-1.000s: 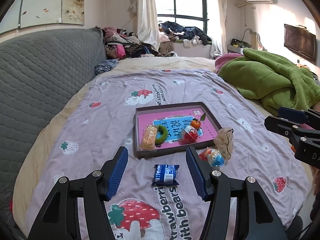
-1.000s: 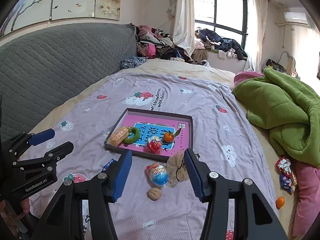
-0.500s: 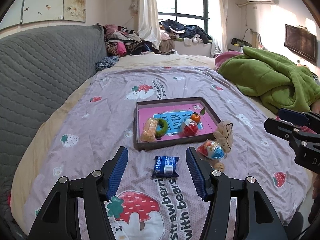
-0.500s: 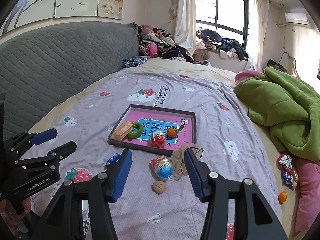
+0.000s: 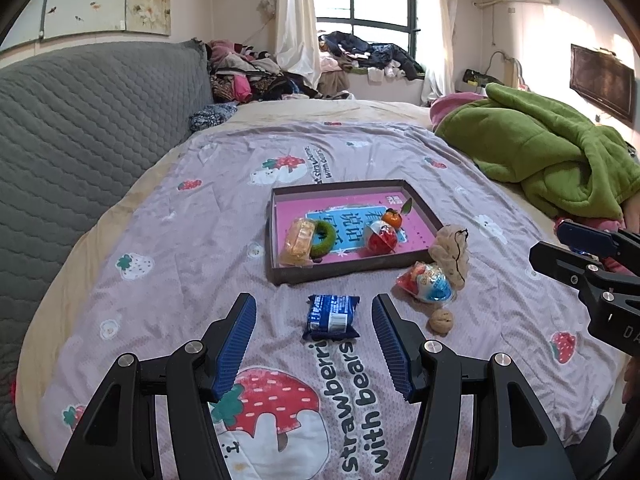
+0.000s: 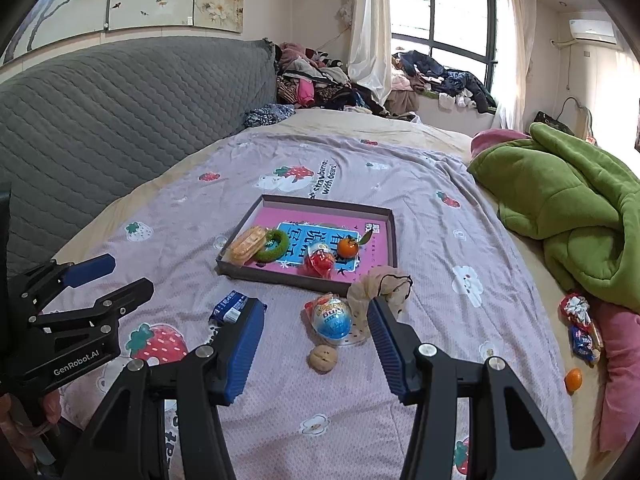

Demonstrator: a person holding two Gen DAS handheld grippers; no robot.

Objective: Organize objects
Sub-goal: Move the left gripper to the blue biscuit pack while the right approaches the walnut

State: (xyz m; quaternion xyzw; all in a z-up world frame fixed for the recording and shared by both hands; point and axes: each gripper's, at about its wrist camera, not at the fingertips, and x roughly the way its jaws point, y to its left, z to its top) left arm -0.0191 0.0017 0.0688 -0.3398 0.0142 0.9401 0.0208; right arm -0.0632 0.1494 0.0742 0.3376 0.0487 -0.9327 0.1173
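Note:
A brown tray [image 5: 280,236] with a pink floor lies on the bedspread and holds a wrapped cake [image 5: 299,237], a green ring [image 5: 322,237], a red egg toy [image 5: 382,236] and a small orange [image 5: 391,217]. In front of it lie a blue snack packet [image 5: 331,316], a blue egg toy [image 5: 430,285], a walnut [image 5: 441,321] and a beige pouch [image 5: 451,249]. My left gripper [image 5: 314,338] is open, the blue packet between its fingertips' line. My right gripper [image 6: 316,340] is open above the walnut [image 6: 322,358] and blue egg toy [image 6: 331,317].
A grey quilted headboard [image 5: 80,120] runs along the left. A green blanket [image 5: 548,152] is heaped at the right. Wrapped sweets [image 6: 580,328] and a loose orange [image 6: 573,379] lie at the bed's right edge. Clothes are piled by the window [image 6: 440,76].
Both grippers have drawn back and risen slightly, so the tray and loose items look farther off. The walnut has come into the left wrist view. Both stay open.

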